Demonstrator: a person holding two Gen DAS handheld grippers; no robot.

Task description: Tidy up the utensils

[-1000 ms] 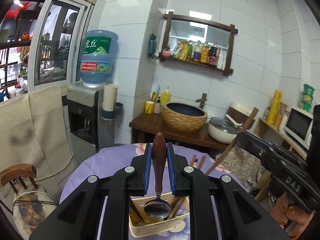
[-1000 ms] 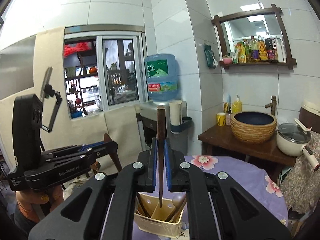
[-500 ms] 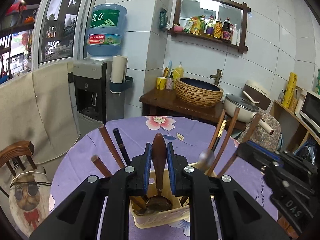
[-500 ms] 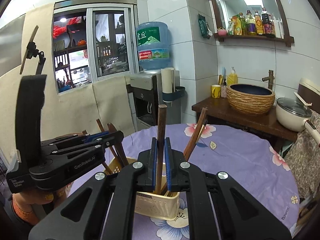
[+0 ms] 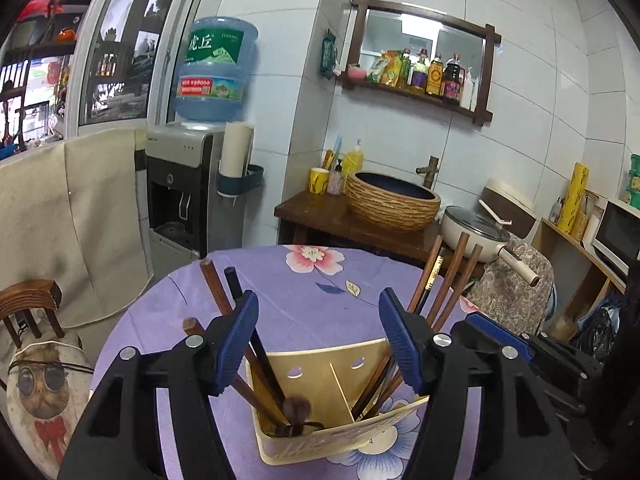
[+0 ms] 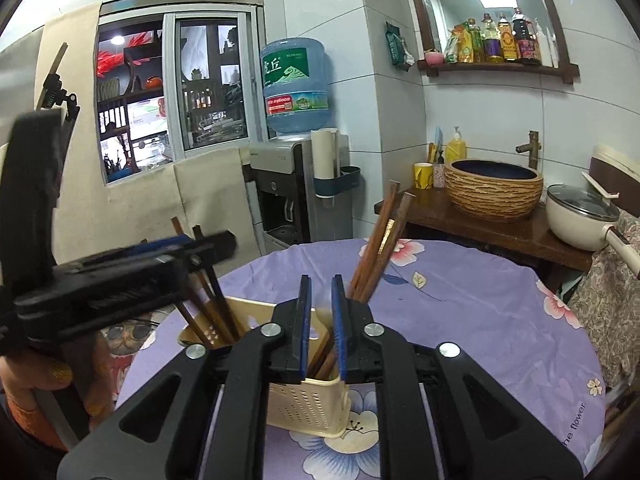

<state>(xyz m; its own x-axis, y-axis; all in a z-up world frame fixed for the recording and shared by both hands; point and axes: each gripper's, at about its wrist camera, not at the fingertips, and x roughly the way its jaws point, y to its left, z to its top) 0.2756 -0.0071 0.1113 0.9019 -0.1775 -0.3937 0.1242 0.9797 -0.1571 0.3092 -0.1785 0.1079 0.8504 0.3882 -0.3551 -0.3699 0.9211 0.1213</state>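
Blue-padded fingers (image 5: 239,334) of both grippers angle down, opening empty over the caddy (image 5: 320,366).

Past the cream utensil caddy (image 5: 320,364) the purple flowered counter (image 5: 320,280) lies bare to its far edge, open room for a pass. Wooden chopsticks (image 5: 448,280) fan up out of the caddy's right compartment and dark-handled utensils (image 5: 224,292) lean out of the left, fencing both flanks. The left hand-held gripper (image 5: 316,344) and right hand-held gripper (image 6: 320,328), jaws opening with nothing pressed between them, crowd the caddy's near side
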